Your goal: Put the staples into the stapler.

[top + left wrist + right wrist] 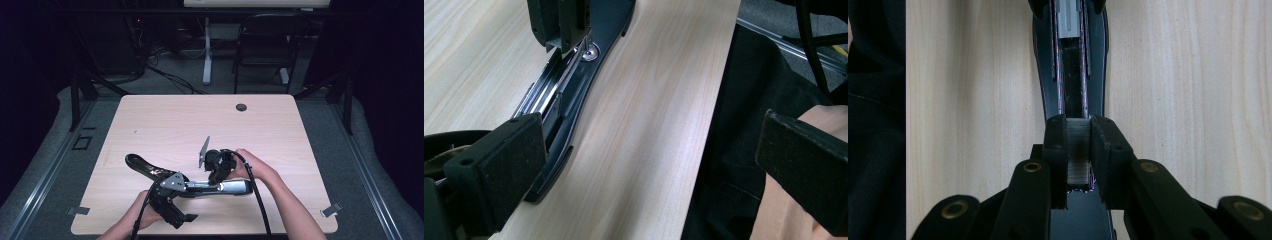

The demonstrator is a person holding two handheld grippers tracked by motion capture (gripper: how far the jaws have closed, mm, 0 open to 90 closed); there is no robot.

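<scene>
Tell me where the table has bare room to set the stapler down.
Free: the far half of the table, between the grommet hole and the far-left corner, and the right strip beside the right forearm. Crowded: the near middle, where the opened stapler, left gripper and right gripper sit together.

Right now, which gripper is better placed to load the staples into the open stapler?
Right. The right gripper is shut on a staple strip, lined up over the stapler channel. The left gripper stands open beside the stapler's base.
</scene>
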